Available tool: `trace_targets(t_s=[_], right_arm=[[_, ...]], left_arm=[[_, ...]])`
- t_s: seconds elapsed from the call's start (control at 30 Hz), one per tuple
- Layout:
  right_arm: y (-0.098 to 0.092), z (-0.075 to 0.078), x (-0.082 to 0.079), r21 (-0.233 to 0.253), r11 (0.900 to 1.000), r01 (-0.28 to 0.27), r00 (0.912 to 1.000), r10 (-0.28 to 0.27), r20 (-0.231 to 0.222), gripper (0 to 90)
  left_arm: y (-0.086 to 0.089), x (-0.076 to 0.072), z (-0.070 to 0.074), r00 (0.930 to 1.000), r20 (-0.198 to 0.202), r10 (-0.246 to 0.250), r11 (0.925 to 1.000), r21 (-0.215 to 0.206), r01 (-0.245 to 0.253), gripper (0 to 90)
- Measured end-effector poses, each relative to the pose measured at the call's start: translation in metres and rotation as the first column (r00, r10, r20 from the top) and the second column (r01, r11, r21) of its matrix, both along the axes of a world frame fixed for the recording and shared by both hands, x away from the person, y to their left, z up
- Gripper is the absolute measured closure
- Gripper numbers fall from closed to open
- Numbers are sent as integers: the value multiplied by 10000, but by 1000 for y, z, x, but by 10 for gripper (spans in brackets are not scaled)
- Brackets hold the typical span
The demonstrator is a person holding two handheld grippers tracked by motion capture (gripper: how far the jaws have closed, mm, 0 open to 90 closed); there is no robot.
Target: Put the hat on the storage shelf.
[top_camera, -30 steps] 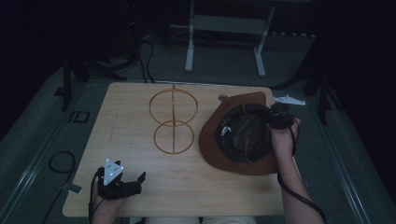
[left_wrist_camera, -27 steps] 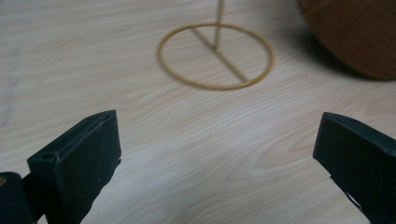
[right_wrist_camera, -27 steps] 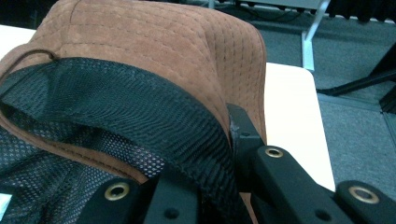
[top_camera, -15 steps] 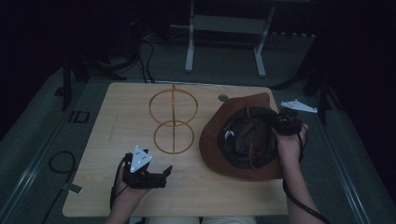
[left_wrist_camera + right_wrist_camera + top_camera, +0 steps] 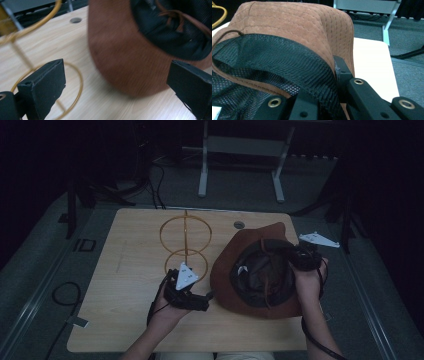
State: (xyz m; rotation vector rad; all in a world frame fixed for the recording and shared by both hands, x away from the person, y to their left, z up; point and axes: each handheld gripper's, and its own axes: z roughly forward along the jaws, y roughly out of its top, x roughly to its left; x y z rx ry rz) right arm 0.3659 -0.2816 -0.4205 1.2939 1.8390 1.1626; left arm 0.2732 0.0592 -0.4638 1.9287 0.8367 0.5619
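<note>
While the right claw [image 5: 301, 258] pinches the upturned brown hat's [image 5: 225, 270] brim on the counter [image 5: 130, 270], the left claw [image 5: 200, 301] gapes beside it, and the wire stand [image 5: 185, 240] remains bare.

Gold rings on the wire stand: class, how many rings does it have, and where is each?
2. On the wire stand, the upper ring sits toward the table's far edge; the lower ring lies flat on the tabletop beside the left gripper. More could be hidden.
</note>
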Motion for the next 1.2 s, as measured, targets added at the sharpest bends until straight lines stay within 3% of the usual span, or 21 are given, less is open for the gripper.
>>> trace_targets(t_s=[0.13, 0.47, 0.63, 0.73, 0.9, 1.0, 1.07, 1.2], right_arm=[[1, 1, -2, 68, 10000, -49, 10000, 49, 5, 842], [-4, 6, -9, 249, 9995, -187, 9998, 185, 87, 842], [-6, 11, -12, 340, 9990, -304, 9994, 299, 155, 842], [-6, 13, -15, 363, 9987, -371, 9991, 363, 219, 842], [-4, 14, -20, 464, 9970, -612, 9979, 601, 243, 842], [-4, 14, -21, 497, 9966, -650, 9978, 641, 194, 841], [-3, 13, -22, 507, 9964, -673, 9976, 665, 178, 841], [-1, 9, -24, 487, 9961, -741, 9972, 737, 111, 841]], left_arm=[[-21, 10, 12, 9994, 152, -326, 9995, -55, 327, 36], [-72, 38, 34, 9945, 597, -860, 9959, 331, 842, 41], [-94, 54, 38, 9960, 577, -679, 9952, 740, 635, 49], [-105, 64, 38, 9983, 534, -239, 9938, 1098, 179, 61], [-117, 74, 36, 9987, 469, 223, 9908, 1320, -283, 149], [-121, 76, 34, 9969, 584, 525, 9847, 1632, -614, 179], [-121, 79, 33, 9963, 497, 700, 9819, 1729, -777, 253], [-120, 82, 29, 9954, 360, 883, 9766, 1934, -936, 491]])
